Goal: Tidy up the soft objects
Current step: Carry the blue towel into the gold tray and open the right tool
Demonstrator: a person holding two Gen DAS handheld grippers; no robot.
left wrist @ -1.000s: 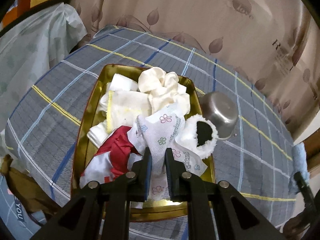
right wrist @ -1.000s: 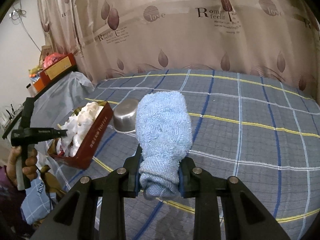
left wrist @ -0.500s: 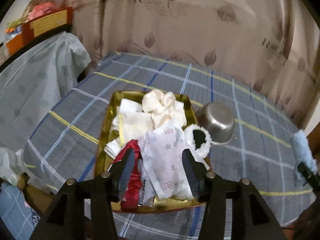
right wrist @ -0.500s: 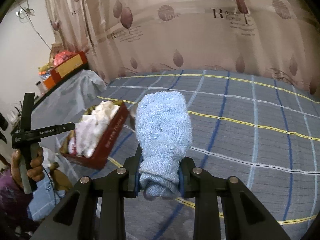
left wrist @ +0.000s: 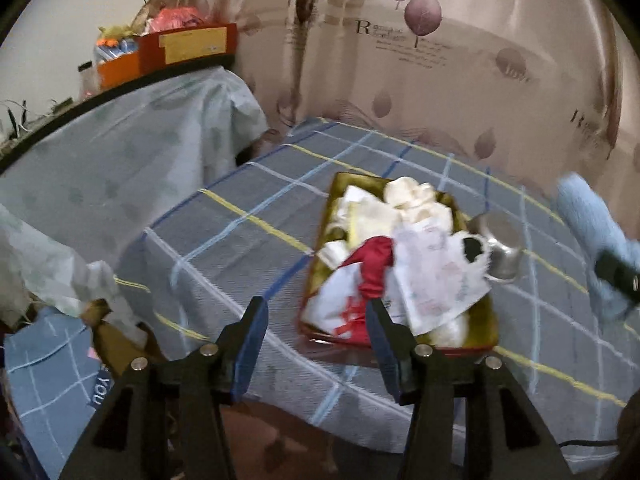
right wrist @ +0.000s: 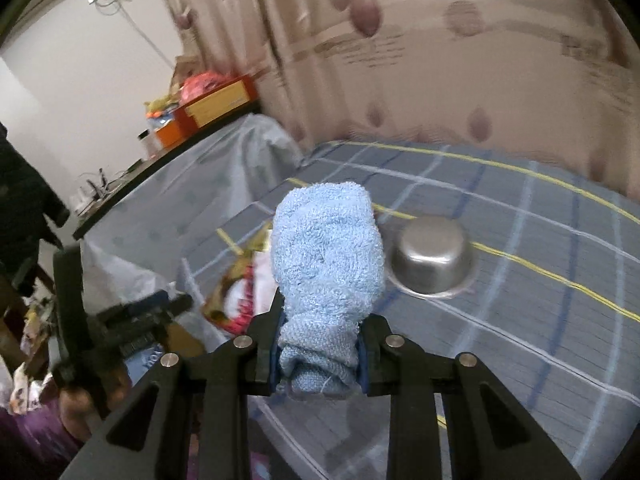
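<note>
While the right tool (right wrist: 318,354) clamps a blue towel (right wrist: 326,264), the left tool (left wrist: 316,334) gapes empty; a steel bowl (right wrist: 432,260) seemingly sits beside the tray (left wrist: 460,344).

Steel bowl (right wrist: 432,260) inverted on plaid tablecloth (right wrist: 540,320); leaf-print curtain (left wrist: 440,80) behind.

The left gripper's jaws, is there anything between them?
No. In the left wrist view the left gripper stands open, with only the checked bedsheet showing in the gap. The tin of cloths sits beyond it.

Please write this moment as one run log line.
left gripper: jaws just opened, empty | right gripper: shut on blue towel | tray: cloths piled | steel bowl: upside down
</note>
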